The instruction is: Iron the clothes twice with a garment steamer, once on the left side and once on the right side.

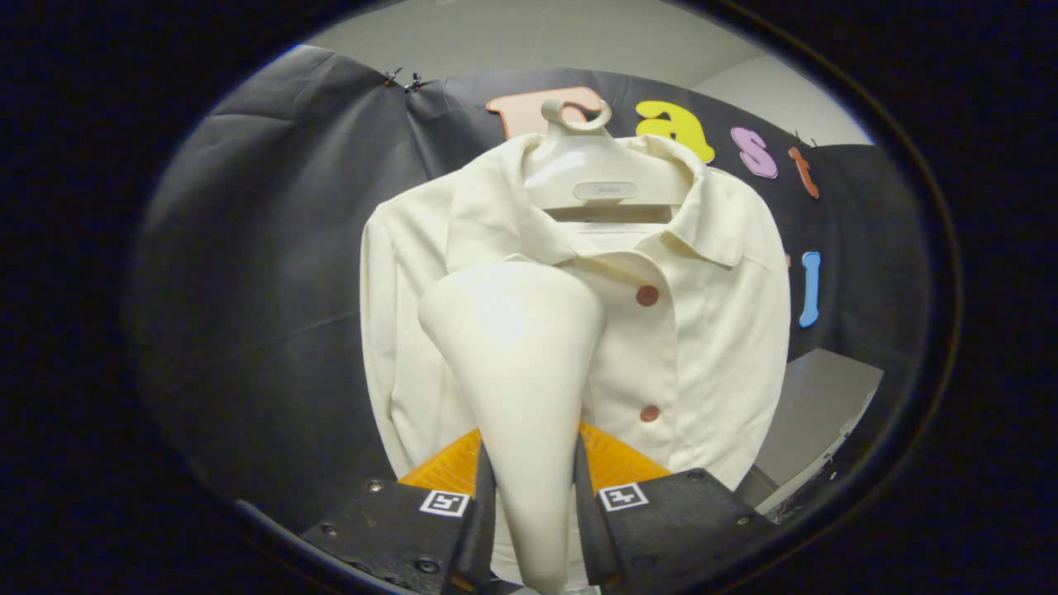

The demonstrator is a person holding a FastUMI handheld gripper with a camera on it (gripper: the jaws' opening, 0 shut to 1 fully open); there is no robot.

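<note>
Room: black cloth wall (273, 273) hung behind the shirt, with a pale ceiling above it. Down and to the side of the shirt's buttoned half there was a grey surface (814, 405), couldn't really tell what it was.

Shirt: one cream shirt (711, 330) hung on a hanger (599, 178), front facing the camera, collar spread open.

Steamer: one steamer (521, 372), cream like the shirt. Its handle ran up from between the fingers, and the wide head sat in front of the shirt's chest, just below the collar and beside the top button. Whether the head actually touched the fabric, couldn't tell.

Gripper: the gripper (535, 512) was clamped on the steamer's handle, one finger pressing each side, pretty snug.

Count: one shirt, one hanger, one steamer. Two buttons (647, 295) showed on the shirt, top one near the steamer head, the other lower down the placket, just above the fingers.
</note>
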